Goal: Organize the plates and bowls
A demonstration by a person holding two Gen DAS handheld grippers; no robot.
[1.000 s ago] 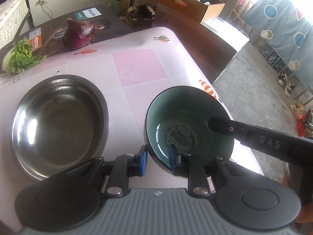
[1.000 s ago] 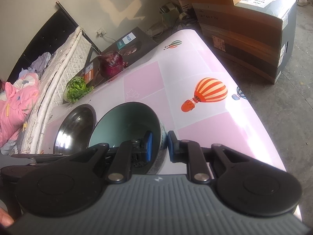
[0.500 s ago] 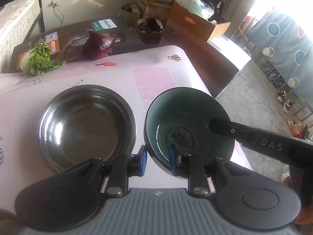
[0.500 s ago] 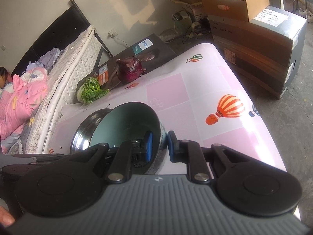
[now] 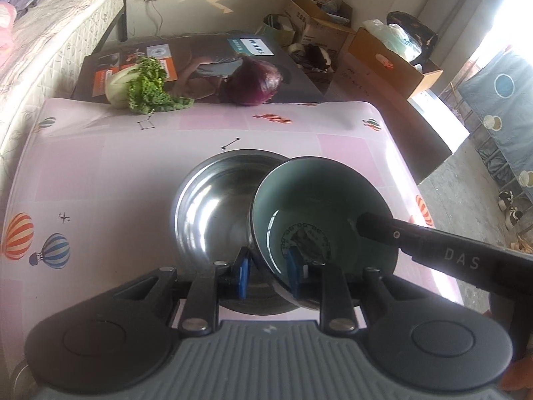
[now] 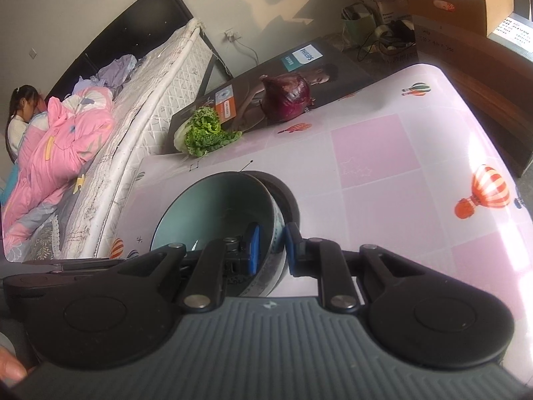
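From the left wrist we see our left claw pinching the near rim of the green bowl, one blue pad outside the wall and one inside. The bowl is tilted and hangs over the right part of the steel bowl, which sits on the pink surface toward its right edge. Whether the two bowls touch we cannot tell. The dark finger of our right claw reaches in from the right and rests inside the green bowl (only that one finger shows here). At the far edge of the surface lie a lettuce and a red onion, well apart from the bowls.

From the right wrist, our right claw is pressed together on the green bowl's right wall, a blue pad on either side. The steel bowl peeks out behind it. The lettuce and onion sit at the far edge of the surface.
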